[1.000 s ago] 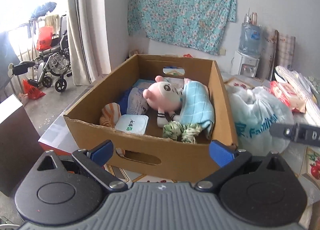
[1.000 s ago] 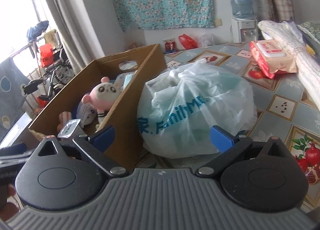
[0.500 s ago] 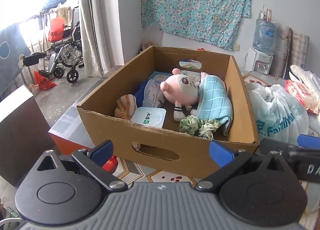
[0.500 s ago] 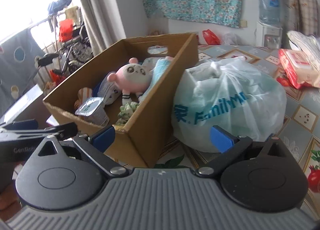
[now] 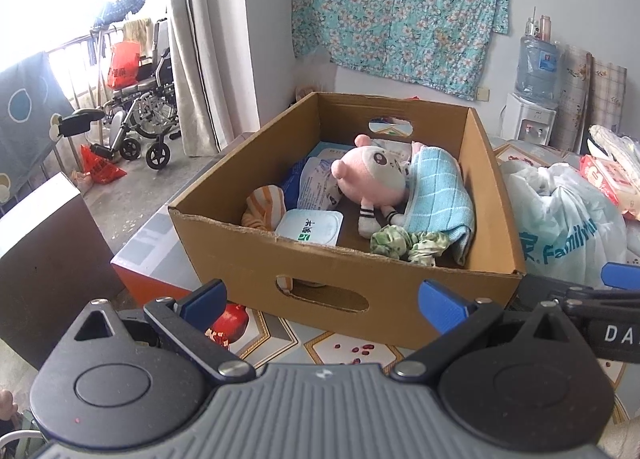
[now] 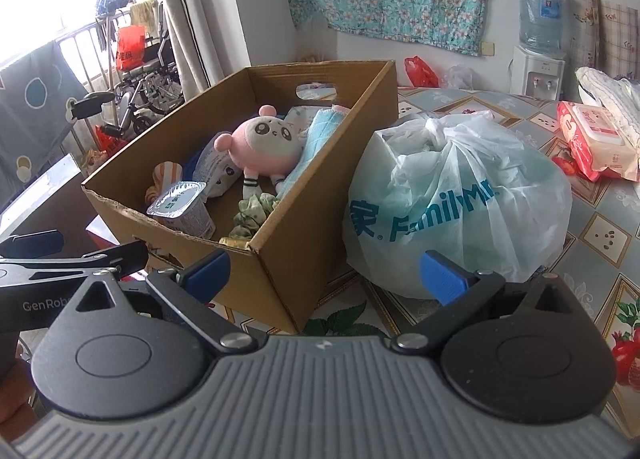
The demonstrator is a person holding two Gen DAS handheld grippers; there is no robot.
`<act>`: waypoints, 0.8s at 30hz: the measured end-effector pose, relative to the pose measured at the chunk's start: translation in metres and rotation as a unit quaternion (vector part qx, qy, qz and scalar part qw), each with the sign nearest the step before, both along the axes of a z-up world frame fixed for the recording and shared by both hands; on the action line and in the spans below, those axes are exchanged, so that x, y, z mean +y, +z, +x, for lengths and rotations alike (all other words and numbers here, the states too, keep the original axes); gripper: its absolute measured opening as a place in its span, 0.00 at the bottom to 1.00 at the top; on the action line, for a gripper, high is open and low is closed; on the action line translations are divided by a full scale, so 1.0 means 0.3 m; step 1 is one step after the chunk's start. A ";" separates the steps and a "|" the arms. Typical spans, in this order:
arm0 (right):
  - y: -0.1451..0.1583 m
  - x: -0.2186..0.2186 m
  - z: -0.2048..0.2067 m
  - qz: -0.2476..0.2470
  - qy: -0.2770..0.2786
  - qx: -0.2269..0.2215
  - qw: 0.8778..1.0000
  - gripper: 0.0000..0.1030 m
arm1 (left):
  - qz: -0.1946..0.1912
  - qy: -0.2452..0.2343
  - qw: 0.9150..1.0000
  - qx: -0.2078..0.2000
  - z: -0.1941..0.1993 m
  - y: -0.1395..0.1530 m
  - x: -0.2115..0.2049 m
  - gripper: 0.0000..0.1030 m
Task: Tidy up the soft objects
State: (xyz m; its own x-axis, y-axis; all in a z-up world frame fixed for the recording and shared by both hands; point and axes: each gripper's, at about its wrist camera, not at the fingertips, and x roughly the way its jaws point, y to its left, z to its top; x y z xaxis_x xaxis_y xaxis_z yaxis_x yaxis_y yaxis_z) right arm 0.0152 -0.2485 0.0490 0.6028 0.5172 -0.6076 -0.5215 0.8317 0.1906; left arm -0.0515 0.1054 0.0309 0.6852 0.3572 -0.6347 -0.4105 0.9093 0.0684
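Both tongs, left [image 5: 322, 297] and right [image 6: 324, 269], hung spread and empty before the cardboard box [image 5: 360, 283] on the counter [image 6: 600, 215]. Inside it lay the pink plush [image 5: 370, 177], blue towel [image 5: 434, 191] and green scrunchie [image 5: 406, 243]. This fitted sorting either finished or pending.

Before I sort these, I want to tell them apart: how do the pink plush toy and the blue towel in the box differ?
The plush toy is pink, rounded, with a printed face and striped legs; the blue towel is flat checked cloth, folded and draped against the toy's side. Both lie inside the cardboard box.
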 end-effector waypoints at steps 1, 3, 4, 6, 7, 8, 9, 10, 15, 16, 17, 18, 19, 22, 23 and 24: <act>0.001 0.001 -0.002 0.000 0.001 0.000 1.000 0.99 | -0.001 0.000 1.000 0.000 -0.003 0.001 0.002 1.00; 0.004 0.003 -0.006 0.000 0.001 0.001 1.000 0.99 | -0.001 0.001 1.000 -0.002 -0.006 0.001 0.005 1.00; 0.004 0.003 -0.007 0.000 0.001 0.000 1.000 0.99 | 0.000 0.001 1.000 -0.003 -0.008 0.002 0.006 1.00; 0.008 0.008 -0.008 -0.001 0.000 -0.002 1.000 0.99 | 0.000 0.001 1.000 -0.005 -0.011 0.004 0.008 0.99; 0.010 0.009 -0.010 -0.002 0.000 -0.003 1.000 0.99 | 0.000 0.002 1.000 -0.005 -0.013 0.004 0.008 0.99; 0.012 0.010 -0.010 -0.002 0.000 -0.004 1.000 0.99 | 0.000 0.002 1.000 -0.006 -0.014 0.005 0.008 0.99; 0.013 0.011 -0.011 -0.003 0.000 -0.004 1.000 0.99 | 0.000 0.003 1.000 -0.006 -0.014 0.006 0.008 0.99; 0.013 0.011 -0.011 -0.003 0.000 -0.003 1.000 0.99 | -0.001 0.003 1.000 -0.006 -0.014 0.006 0.009 0.99; 0.015 0.010 -0.012 -0.002 -0.001 0.000 1.000 0.99 | 0.000 0.003 1.000 -0.006 -0.014 0.006 0.010 0.99; 0.015 0.009 -0.012 -0.002 -0.001 0.000 1.000 0.99 | 0.000 0.003 1.000 -0.006 -0.014 0.006 0.010 0.99; 0.016 0.009 -0.012 -0.001 -0.001 0.001 1.000 0.99 | -0.001 0.003 1.000 -0.006 -0.014 0.006 0.010 0.99; 0.015 0.009 -0.012 -0.002 -0.001 0.000 1.000 0.99 | -0.001 0.002 1.000 -0.006 -0.015 0.006 0.010 0.99; 0.016 0.008 -0.013 -0.001 -0.001 0.000 1.000 0.99 | -0.001 0.003 1.000 -0.006 -0.015 0.006 0.010 0.99; 0.015 0.009 -0.011 -0.002 -0.001 0.000 1.000 0.99 | -0.002 0.003 1.000 -0.006 -0.015 0.006 0.010 0.99; 0.015 0.009 -0.010 -0.002 0.000 0.000 1.000 0.99 | -0.002 0.003 1.000 -0.005 -0.015 0.006 0.011 0.99; 0.015 0.009 -0.011 -0.002 0.000 0.001 1.000 0.99 | -0.003 0.004 1.000 -0.005 -0.015 0.004 0.010 0.99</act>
